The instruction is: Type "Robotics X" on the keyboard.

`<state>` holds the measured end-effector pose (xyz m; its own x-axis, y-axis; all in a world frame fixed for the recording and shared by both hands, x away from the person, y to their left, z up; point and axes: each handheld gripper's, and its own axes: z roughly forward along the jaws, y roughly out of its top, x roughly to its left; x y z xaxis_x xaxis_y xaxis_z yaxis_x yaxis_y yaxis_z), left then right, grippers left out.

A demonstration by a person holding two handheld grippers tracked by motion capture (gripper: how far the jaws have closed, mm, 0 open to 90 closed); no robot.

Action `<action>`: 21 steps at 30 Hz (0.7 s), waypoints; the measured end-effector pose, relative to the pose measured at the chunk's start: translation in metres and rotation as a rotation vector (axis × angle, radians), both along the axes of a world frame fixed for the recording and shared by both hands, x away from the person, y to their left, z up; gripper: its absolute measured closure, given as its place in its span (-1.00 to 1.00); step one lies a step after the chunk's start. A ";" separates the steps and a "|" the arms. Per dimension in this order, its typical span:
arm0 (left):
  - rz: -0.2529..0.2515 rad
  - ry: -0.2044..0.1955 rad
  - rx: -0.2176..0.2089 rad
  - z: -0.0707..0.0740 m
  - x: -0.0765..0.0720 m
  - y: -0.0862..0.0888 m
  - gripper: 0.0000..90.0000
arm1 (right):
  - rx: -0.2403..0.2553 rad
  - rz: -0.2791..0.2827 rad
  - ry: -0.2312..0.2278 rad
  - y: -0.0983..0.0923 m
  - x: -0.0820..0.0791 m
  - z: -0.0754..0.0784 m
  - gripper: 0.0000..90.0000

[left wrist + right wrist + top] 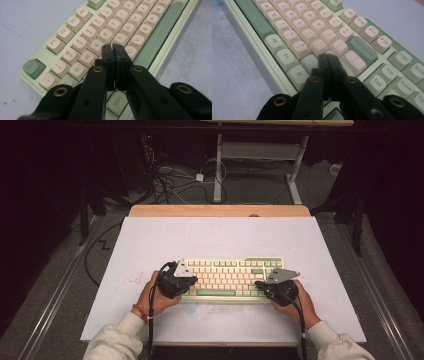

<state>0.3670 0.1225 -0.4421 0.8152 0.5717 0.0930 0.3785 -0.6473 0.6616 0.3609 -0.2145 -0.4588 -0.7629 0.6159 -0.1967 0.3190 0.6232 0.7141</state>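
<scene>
A pale green keyboard (227, 279) with cream and green keys lies on the white table top, near its front edge. My left gripper (192, 281) is shut and hovers over the keyboard's left end. In the left gripper view its closed tips (113, 46) sit over the keys (100, 35) around D and C, with nothing between them. My right gripper (259, 284) is shut over the keyboard's right end. In the right gripper view its closed tips (327, 56) rest above the keys (337, 46) near Enter and Shift, below the green Backspace key (363, 50).
The white board (220, 240) lies on a wooden table whose back edge (220, 210) shows behind it. Faint red specks (134, 281) mark the board left of the keyboard. Cables (170, 180) and table legs stand on the floor beyond.
</scene>
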 end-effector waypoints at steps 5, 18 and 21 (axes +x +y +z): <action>-0.016 0.011 0.016 -0.004 0.002 -0.007 0.92 | 0.000 0.000 -0.001 0.000 0.000 0.000 1.00; -0.016 0.012 0.046 -0.012 0.002 -0.015 0.94 | -0.003 0.000 0.000 0.000 0.000 0.000 1.00; -0.025 0.015 0.050 -0.011 0.001 -0.015 0.94 | -0.005 0.000 0.000 0.001 0.000 0.000 1.00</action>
<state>0.3684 0.1076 -0.4527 0.8309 0.5457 0.1088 0.3710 -0.6889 0.6227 0.3606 -0.2140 -0.4584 -0.7626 0.6153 -0.1995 0.3192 0.6263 0.7112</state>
